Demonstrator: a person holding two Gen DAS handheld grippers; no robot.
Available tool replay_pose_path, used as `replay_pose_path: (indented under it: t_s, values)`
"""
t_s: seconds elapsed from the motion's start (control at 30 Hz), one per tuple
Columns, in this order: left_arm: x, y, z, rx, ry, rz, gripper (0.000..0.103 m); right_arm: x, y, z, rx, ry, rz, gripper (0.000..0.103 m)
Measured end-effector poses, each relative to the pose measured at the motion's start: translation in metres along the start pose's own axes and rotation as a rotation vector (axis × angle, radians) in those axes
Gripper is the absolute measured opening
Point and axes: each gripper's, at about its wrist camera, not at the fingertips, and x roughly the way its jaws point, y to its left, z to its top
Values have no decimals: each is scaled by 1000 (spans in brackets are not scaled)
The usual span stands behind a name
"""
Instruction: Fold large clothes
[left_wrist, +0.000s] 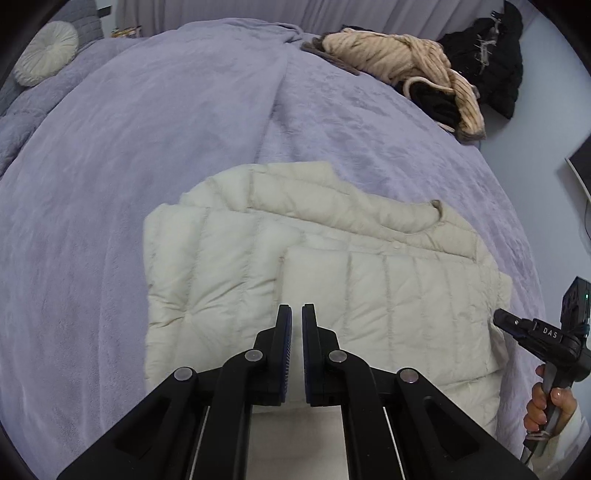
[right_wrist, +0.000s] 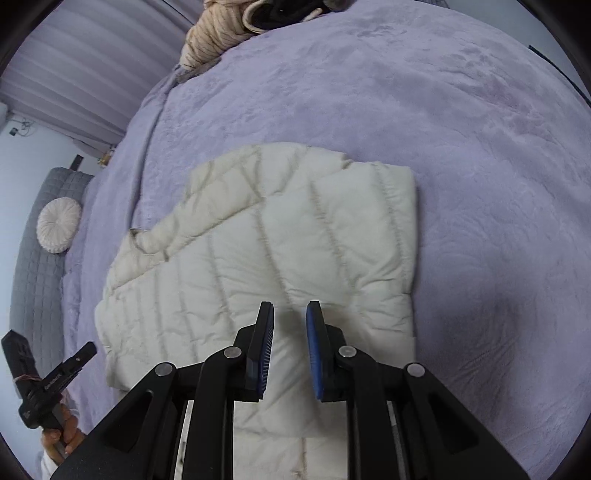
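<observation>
A cream quilted puffer jacket (left_wrist: 229, 266) lies partly folded on the lavender bedspread (left_wrist: 147, 129), its collar toward the right in the left wrist view. My left gripper (left_wrist: 296, 314) hovers above the jacket's near part, shut, and I see nothing pinched between its pads. My right gripper (right_wrist: 290, 314) sits low over the jacket (right_wrist: 258, 240) with its blue pads a narrow gap apart and a ridge of cream fabric pinched between them. In the left wrist view the right gripper (left_wrist: 498, 318) touches the jacket's right edge. A hand holds the left gripper (right_wrist: 88, 349) off the jacket's left edge.
A beige knitted garment (left_wrist: 399, 59) and black clothes (left_wrist: 491, 55) are piled at the bed's far right. A round white cushion (left_wrist: 46, 51) rests against a grey quilted headboard (right_wrist: 33, 266). A dark screen (left_wrist: 581, 162) stands off the right side. Pleated curtains (right_wrist: 85, 55) hang behind.
</observation>
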Motion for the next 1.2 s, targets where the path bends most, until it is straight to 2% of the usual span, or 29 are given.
replay_pose_path:
  t_s: [0.1,0.17,0.2,0.27,0.4,0.53,0.83,0.9,1.07,1.1,1.17,1.2]
  values:
    - [31,-24,1,71,44,32,7,11,26,-4,-60,44,59,18]
    - [60,-26,-5,68,96,73,7,32,37,-9,-105,97,12,18]
    - [71,-22,-8,49,117,64,7,43,37,-13,-116,120,-24,18]
    - [81,-16,-12,24,116,47,6,59,30,-16,-106,133,-30,18]
    - [81,-14,-13,34,113,43,7,60,17,-19,-102,116,-4,17]
    - [78,-8,-10,23,119,35,7,48,9,-15,-113,109,-39,17]
    - [57,-1,-6,1,114,102,7,17,-22,-8,-35,90,-134,18]
    - [46,3,-6,0,109,118,7,7,-25,-8,-20,82,-158,21]
    - [21,1,-12,11,105,149,7,-24,-19,-10,-19,60,-168,23]
    - [16,0,-14,12,105,152,7,-29,-17,-12,-17,65,-163,28]
    - [7,-3,-17,5,106,153,7,-38,-14,-18,-19,68,-161,45]
    - [3,-4,-20,-1,108,150,7,-43,-12,-22,-21,67,-161,56]
